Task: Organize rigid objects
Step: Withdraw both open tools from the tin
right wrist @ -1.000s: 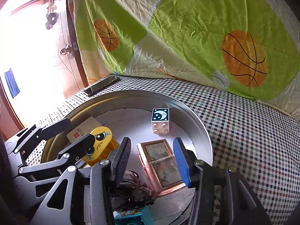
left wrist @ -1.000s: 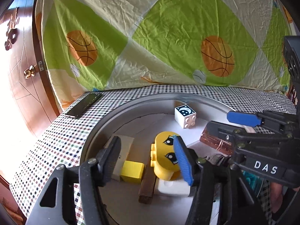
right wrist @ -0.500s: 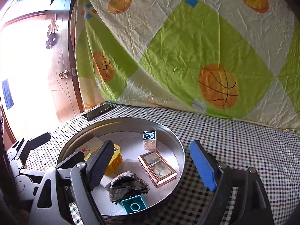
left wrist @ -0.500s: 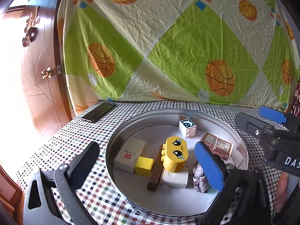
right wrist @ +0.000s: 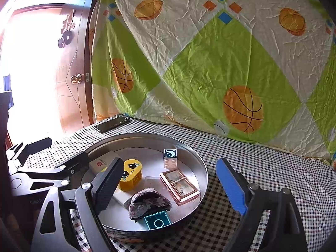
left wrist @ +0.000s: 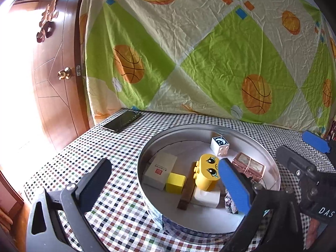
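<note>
Checked tablecloth under round tin; both claws spread wide, empty. Teal block (right view only), small yellow cube left only.

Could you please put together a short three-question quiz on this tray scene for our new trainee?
1. True or false: the yellow face brick sits on top of a white block inside the round metal tray.
2. What lies on the checked tablecloth outside the tray? A) a black phone B) a spoon C) a cup
3. Fill in: the left tongs and the right tongs both stand ____, holding nothing.

Key: 1 true; 2 A, the black phone lies beyond the tray, towards the door; 3 open.
</note>
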Demonstrator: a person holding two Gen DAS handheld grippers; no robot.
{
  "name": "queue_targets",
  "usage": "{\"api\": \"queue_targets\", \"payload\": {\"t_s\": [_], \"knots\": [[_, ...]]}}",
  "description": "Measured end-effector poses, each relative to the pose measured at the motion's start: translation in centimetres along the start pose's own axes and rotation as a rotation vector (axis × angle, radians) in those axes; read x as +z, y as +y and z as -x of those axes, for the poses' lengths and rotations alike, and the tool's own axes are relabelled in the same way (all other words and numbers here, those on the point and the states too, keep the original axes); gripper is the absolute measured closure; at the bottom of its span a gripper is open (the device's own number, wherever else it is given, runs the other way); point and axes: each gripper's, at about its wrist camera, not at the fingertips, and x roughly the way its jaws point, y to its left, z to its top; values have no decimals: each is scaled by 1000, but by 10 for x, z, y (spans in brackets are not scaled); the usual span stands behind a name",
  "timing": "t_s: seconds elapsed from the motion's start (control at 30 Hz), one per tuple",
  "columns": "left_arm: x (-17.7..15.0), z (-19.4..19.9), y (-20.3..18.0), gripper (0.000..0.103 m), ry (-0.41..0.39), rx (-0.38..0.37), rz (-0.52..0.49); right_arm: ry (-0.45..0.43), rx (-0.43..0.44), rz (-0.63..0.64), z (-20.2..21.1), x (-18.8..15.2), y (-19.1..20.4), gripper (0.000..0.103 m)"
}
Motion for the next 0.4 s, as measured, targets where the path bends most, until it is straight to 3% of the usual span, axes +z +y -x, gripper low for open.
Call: {"api": "queue_targets", "payload": {"t_s": [0.4], "knots": [[-5,2,-6,0,-7,22,-30,-5,13,5,5,-6,0,12]]}}
